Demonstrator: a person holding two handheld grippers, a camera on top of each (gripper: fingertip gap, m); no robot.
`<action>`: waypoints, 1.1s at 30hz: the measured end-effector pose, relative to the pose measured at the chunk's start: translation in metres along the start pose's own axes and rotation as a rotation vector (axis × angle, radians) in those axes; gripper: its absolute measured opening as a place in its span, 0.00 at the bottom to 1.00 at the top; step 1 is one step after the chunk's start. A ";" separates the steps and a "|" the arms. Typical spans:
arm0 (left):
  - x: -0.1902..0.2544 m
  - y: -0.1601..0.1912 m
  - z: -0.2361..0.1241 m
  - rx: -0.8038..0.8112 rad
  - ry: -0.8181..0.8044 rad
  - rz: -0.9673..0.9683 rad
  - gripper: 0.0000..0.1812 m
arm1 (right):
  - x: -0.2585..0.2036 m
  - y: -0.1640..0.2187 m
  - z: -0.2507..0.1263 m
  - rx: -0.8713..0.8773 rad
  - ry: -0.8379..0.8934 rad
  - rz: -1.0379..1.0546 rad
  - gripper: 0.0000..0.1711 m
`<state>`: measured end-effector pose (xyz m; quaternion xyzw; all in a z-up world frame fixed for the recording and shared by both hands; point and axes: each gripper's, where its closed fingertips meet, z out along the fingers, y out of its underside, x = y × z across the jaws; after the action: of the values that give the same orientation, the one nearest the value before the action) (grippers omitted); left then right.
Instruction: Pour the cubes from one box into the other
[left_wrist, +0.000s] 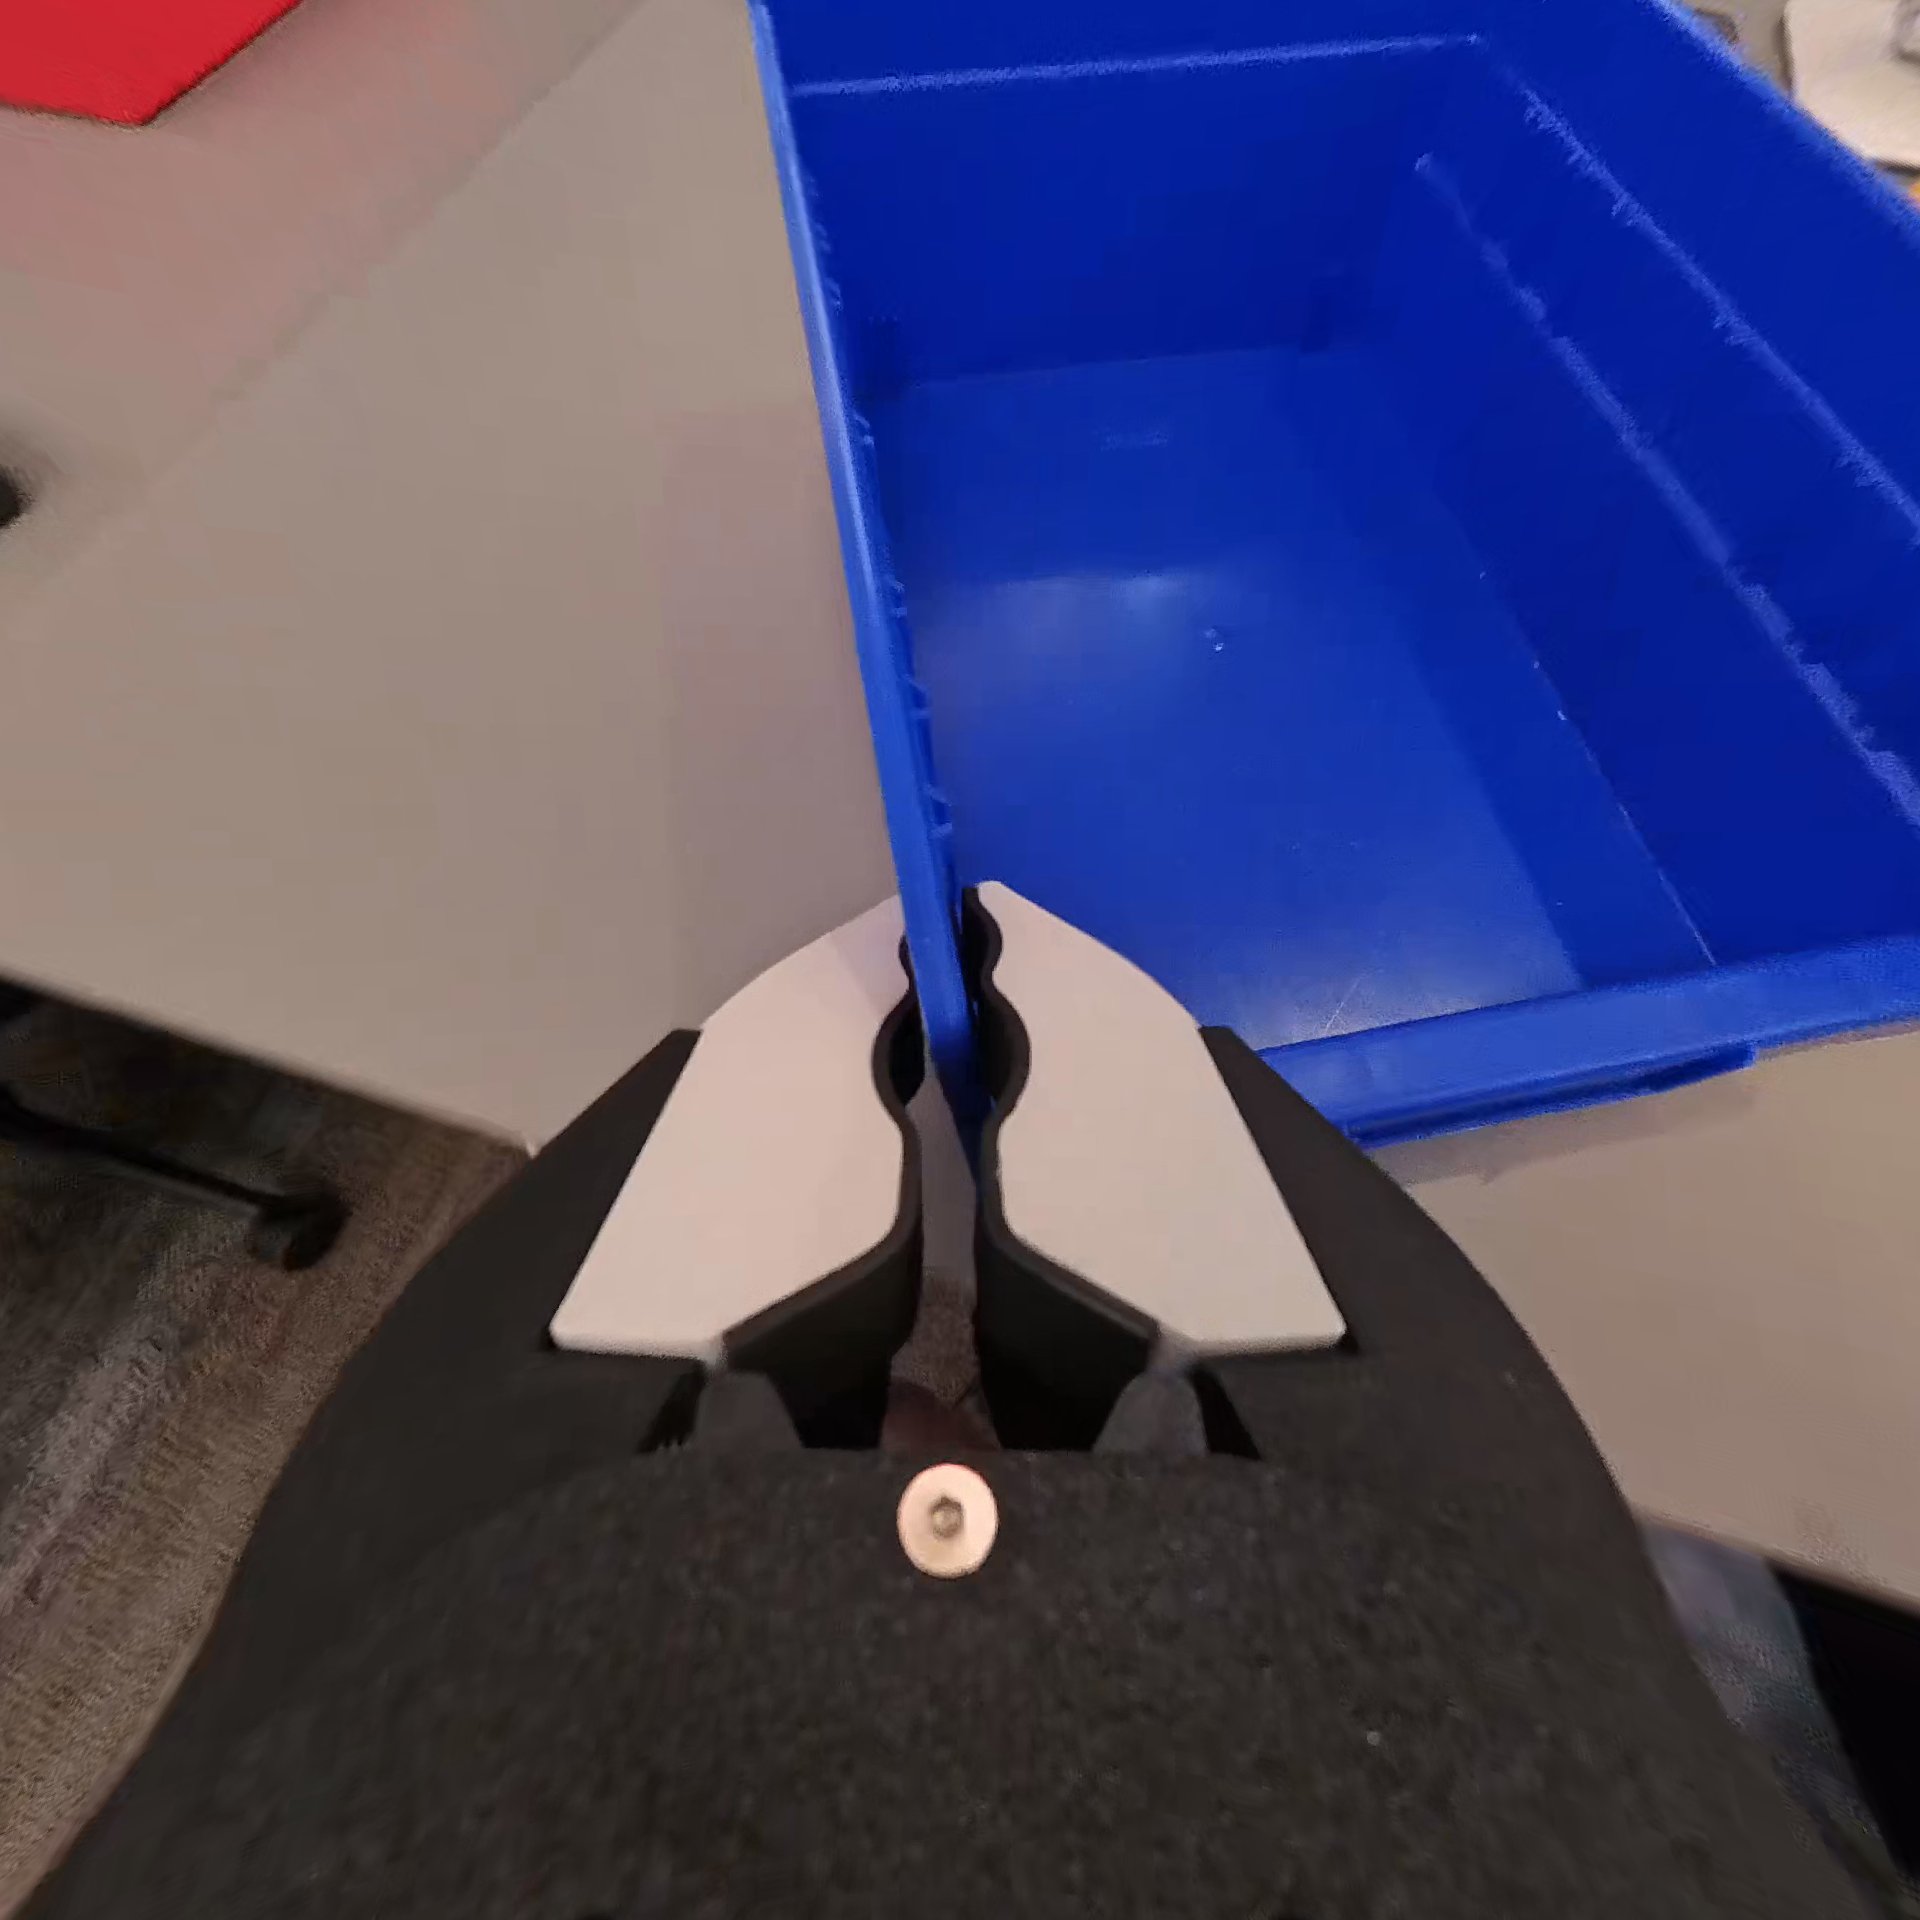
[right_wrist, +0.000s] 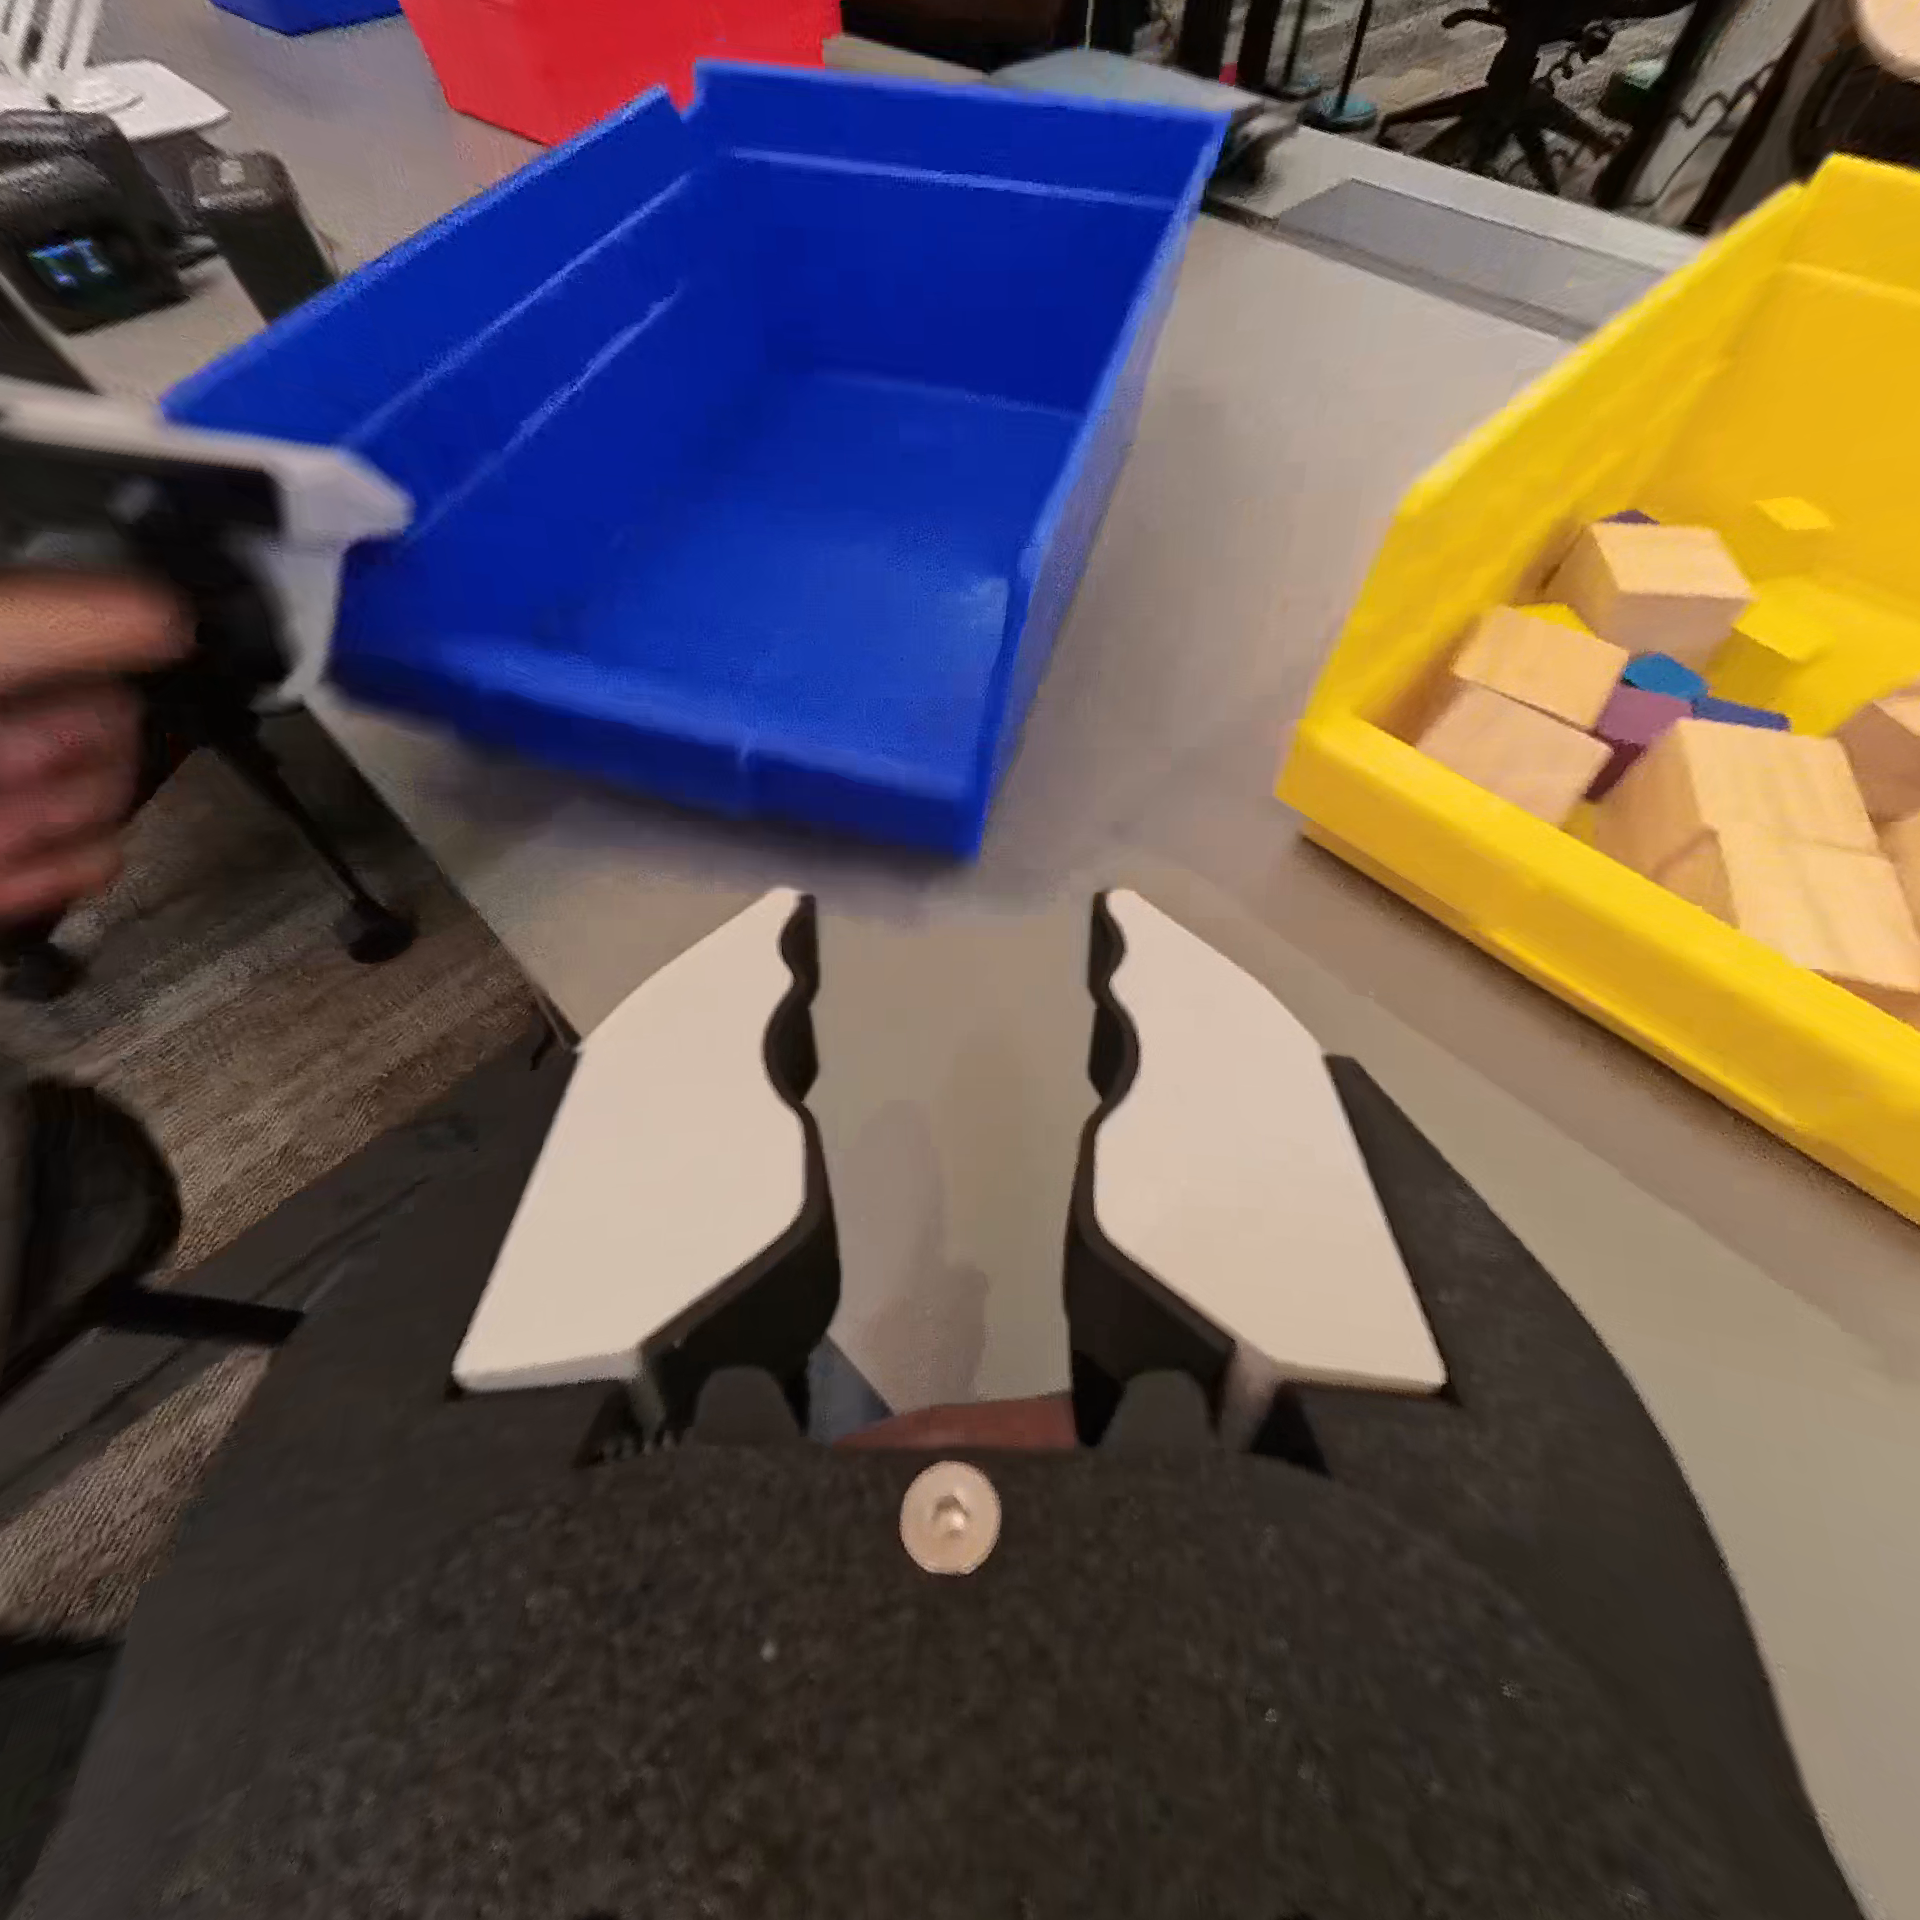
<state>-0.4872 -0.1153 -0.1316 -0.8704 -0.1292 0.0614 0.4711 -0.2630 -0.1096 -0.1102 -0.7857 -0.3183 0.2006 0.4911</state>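
Grey tabletop (right_wrist: 1195, 582) carries the work, with carpeted floor and chair legs beyond its near edge. From the left gripper (left_wrist: 940, 925) outward: its jaws are pressed together on the near-left side wall of the blue bin (left_wrist: 1299, 727), one finger outside the wall and one inside, close to the bin's low front corner. That bin is empty, and its long axis runs away from the gripper toward the far side of the table. In the right wrist view the left gripper appears blurred at the bin's left rim, held by a hand (right_wrist: 62, 727). The right gripper (right_wrist: 951, 914) hangs over bare table with its fingers spread apart and nothing between them; the blue bin lies ahead and slightly left of it, the yellow bin (right_wrist: 1558, 914) ahead and to the right, just beside it and clearly nearer to this gripper than to the left one. The cubes (right_wrist: 1662, 727) sit inside the yellow bin: a heap of plain wooden ones with a few smaller purple, blue and yellow ones, too overlapped and cropped to count exactly. Two working bins are in play; a red bin (right_wrist: 623, 52) and part of another blue one stand farther back. No pouring seems to have begun, and the right gripper looks best placed to take the yellow bin.
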 end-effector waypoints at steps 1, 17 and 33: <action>0.000 0.009 -0.015 0.009 0.003 -0.021 0.02 | -0.004 -0.006 0.010 0.004 0.035 0.004 0.33; 0.159 -0.112 -0.128 0.392 0.214 0.098 0.03 | 0.118 -0.135 -0.127 0.400 0.424 -0.006 0.02; 0.602 -0.042 -0.031 0.121 0.546 0.360 0.03 | 0.487 0.081 -0.272 0.127 0.754 0.328 0.02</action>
<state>0.0902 0.0521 -0.0706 -0.8339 0.1615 -0.0846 0.5209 0.2816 0.0294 -0.0659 -0.8124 0.0265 -0.0065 0.5825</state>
